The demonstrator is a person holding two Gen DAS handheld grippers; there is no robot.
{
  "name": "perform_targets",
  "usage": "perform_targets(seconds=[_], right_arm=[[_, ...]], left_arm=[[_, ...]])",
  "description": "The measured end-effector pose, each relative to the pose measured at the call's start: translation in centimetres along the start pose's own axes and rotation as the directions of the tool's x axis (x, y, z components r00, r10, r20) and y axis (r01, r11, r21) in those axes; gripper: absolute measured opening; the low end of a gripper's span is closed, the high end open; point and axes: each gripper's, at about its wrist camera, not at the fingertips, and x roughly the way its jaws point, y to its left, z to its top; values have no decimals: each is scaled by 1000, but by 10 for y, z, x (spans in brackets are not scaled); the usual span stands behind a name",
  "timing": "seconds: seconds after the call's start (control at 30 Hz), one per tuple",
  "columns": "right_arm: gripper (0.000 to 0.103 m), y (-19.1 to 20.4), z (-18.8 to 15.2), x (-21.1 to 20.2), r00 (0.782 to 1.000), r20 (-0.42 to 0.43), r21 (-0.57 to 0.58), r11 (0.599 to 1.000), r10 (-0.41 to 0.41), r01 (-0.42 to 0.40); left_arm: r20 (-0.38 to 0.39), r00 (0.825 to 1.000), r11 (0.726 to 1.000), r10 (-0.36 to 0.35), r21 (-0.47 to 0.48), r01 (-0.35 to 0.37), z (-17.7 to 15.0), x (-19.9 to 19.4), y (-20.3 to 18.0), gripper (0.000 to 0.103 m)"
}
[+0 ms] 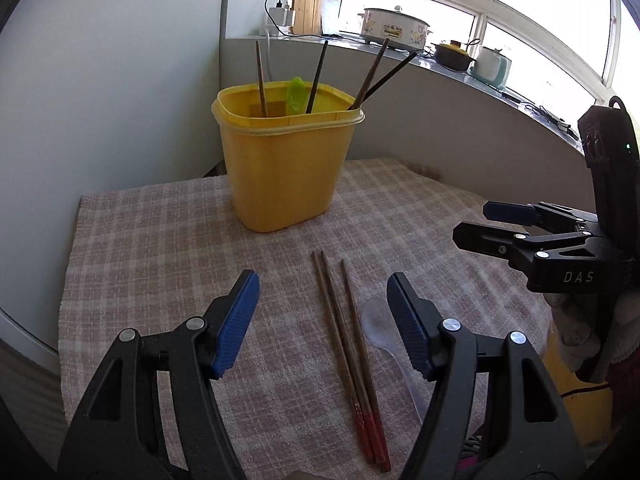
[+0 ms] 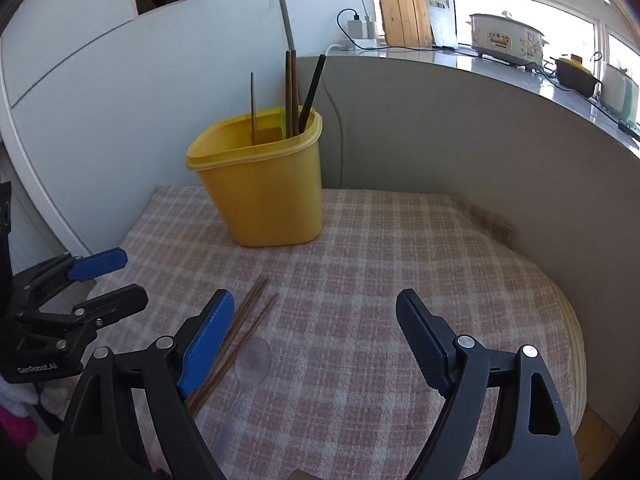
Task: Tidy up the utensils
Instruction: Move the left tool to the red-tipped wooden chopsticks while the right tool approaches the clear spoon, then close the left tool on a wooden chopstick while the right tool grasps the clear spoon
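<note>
A yellow tub [image 1: 288, 168] [image 2: 264, 188] stands at the back of the checked cloth, holding several chopsticks and a green spoon [image 1: 297, 94]. Three brown chopsticks [image 1: 344, 336] [image 2: 240, 332] with red ends lie side by side on the cloth. A clear plastic spoon [image 1: 380, 328] [image 2: 252, 364] lies just right of them. My left gripper [image 1: 322, 292] hovers open over the chopsticks, nothing between its pads. My right gripper [image 2: 314, 312] is open and empty, its left finger above the chopsticks and spoon. In each wrist view the other gripper shows at the edge.
A grey curved wall [image 2: 460, 152] bounds the cloth at the back and right. The sill above carries a white cooker [image 1: 394, 28], a dark pot [image 1: 452, 56] and cables. The cloth's left edge [image 1: 76, 264] drops off beside a white panel.
</note>
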Motion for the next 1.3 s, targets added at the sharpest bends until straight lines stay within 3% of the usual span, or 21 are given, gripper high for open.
perform_targets(seconds=[0.3, 0.37, 0.43, 0.5, 0.57, 0.63, 0.7, 1.3], right_arm=[[82, -10, -20, 40, 977, -172, 113, 988, 123, -105], [81, -10, -24, 47, 969, -198, 132, 984, 149, -124], [69, -11, -26, 55, 959, -229, 149, 979, 169, -137], [62, -12, -29, 62, 947, -257, 169, 974, 192, -151], [55, -13, -32, 68, 933, -281, 197, 965, 226, -174], [44, -14, -36, 72, 917, -303, 221, 955, 259, -197], [40, -14, -39, 77, 908, -317, 234, 950, 275, -206], [26, 12, -33, 94, 902, -315, 235, 945, 295, -227]], left_arm=[[-169, 985, 999, -41, 21, 45, -24, 36, 1, 68], [-203, 978, 998, -53, 28, 59, -28, 45, -1, 57], [-232, 970, 996, -76, 18, 83, -28, 54, -1, 44], [-257, 961, 994, -101, 5, 105, -28, 62, -1, 37], [-271, 956, 994, -109, -3, 112, -26, 69, 0, 37], [-284, 951, 992, -122, -6, 126, -25, 74, -2, 29], [-294, 947, 991, -128, -12, 131, -23, 80, -1, 28], [-320, 940, 993, -120, -36, 115, -13, 103, 7, 19]])
